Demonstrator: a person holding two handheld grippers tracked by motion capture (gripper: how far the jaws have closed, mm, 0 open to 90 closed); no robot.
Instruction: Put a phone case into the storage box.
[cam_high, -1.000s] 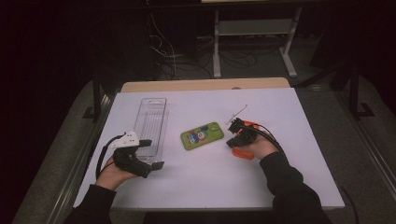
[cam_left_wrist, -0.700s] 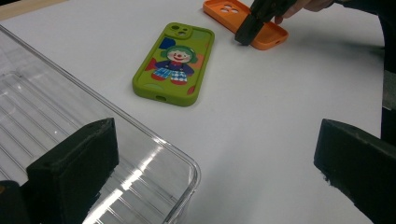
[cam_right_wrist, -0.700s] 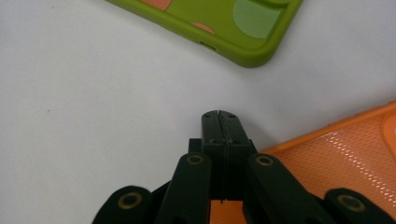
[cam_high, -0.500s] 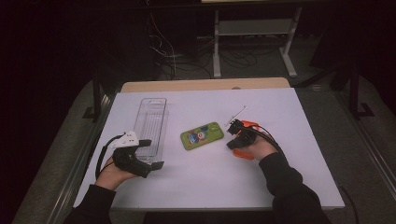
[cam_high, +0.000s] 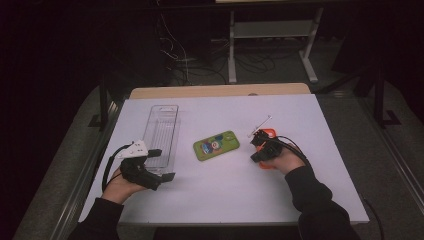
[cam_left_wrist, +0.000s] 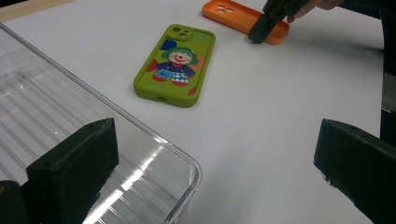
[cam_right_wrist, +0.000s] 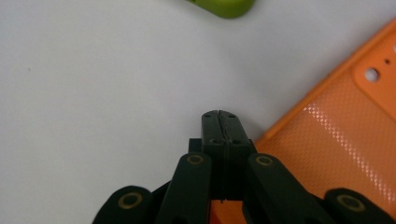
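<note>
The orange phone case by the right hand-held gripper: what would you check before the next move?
1. Orange phone case lies flat, open side up: ok.
2. Right hand-held gripper jaws shut, at the case's rim: ok.
3. Rim actually pinched between the jaws: cannot tell.
4. Left hand-held gripper open, holding nothing: ok.
5. Clear tray has nothing in it: ok.
6. Green clown case lies apart from the orange one: ok.

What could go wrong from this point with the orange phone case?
The right gripper is shut at the edge of the orange case, seemingly pinching only its thin wall, so the case may slip free or skid toward the green case. The open left gripper sits over the clear tray and might knock it.
</note>
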